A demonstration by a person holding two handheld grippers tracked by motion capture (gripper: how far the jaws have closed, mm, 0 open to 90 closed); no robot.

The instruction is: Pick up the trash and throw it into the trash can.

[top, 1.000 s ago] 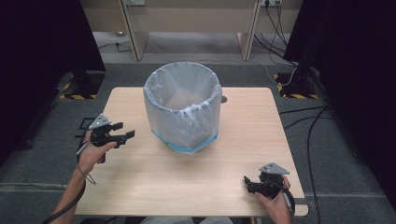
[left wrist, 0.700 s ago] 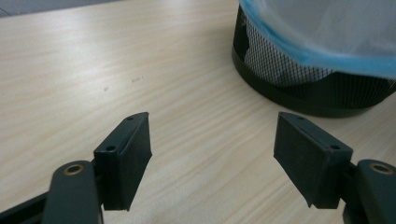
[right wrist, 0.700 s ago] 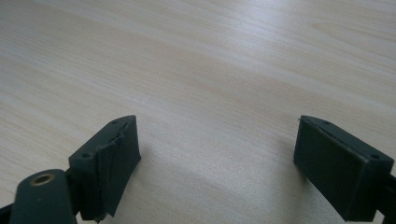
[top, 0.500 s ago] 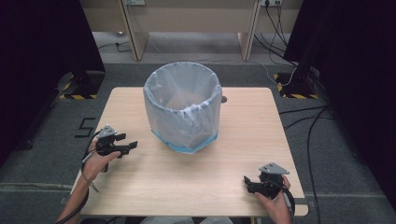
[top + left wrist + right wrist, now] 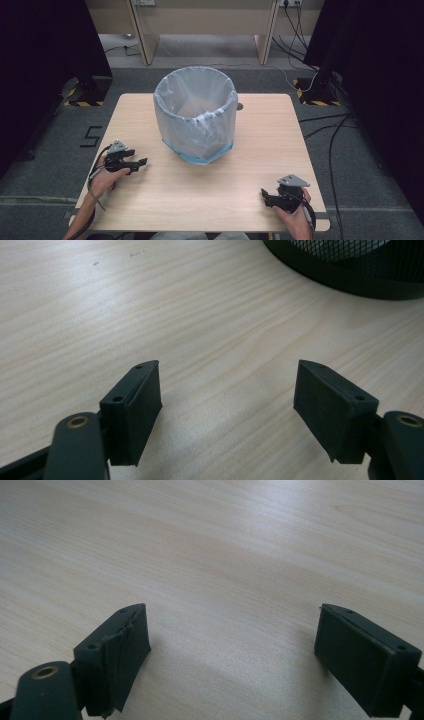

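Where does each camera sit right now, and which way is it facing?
High view: above the person's side, looking forward and down on the table and lined bin; both hands show, holding the left gripper and right gripper.
Left gripper view: rides the left gripper, looks between open jaws over bare wood to the bin's black mesh base.
Right gripper view: rides the right gripper, open jaws over bare wood.
Shared: the bin shows in the high and left gripper views.

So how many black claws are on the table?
2. The left black claw is near the table's left edge, jaws open. The right black claw is near the front right corner, jaws open too.
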